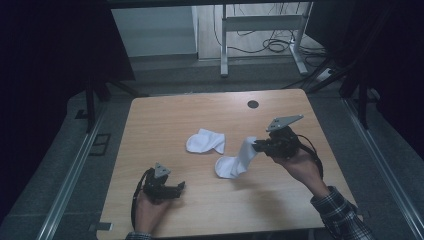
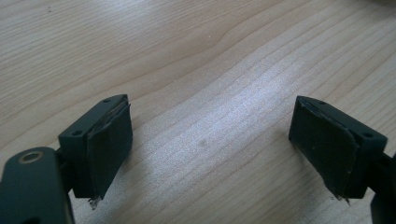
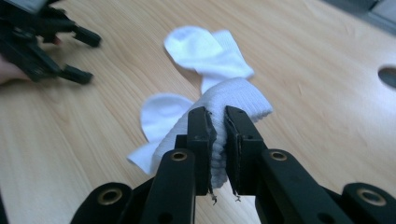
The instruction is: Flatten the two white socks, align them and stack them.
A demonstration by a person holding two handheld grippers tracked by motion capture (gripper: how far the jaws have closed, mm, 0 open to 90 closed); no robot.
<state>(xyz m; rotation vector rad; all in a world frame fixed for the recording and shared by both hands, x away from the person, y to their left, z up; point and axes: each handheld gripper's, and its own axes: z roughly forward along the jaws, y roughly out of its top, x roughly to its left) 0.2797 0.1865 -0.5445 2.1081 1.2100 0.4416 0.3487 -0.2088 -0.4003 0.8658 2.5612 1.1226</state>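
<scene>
Two white socks lie on the wooden table. One sock rests flat near the middle; it also appears farther off in the right gripper view. My right gripper is shut on the cuff of the other sock, lifting that end while its toe rests on the table. My left gripper sits low near the front left, open, with bare wood between its pads. It also shows at the top left of the right gripper view.
A round dark hole sits in the tabletop near the far edge. Beyond the table stand a metal desk frame and loose cables on the floor. Dark curtains flank both sides.
</scene>
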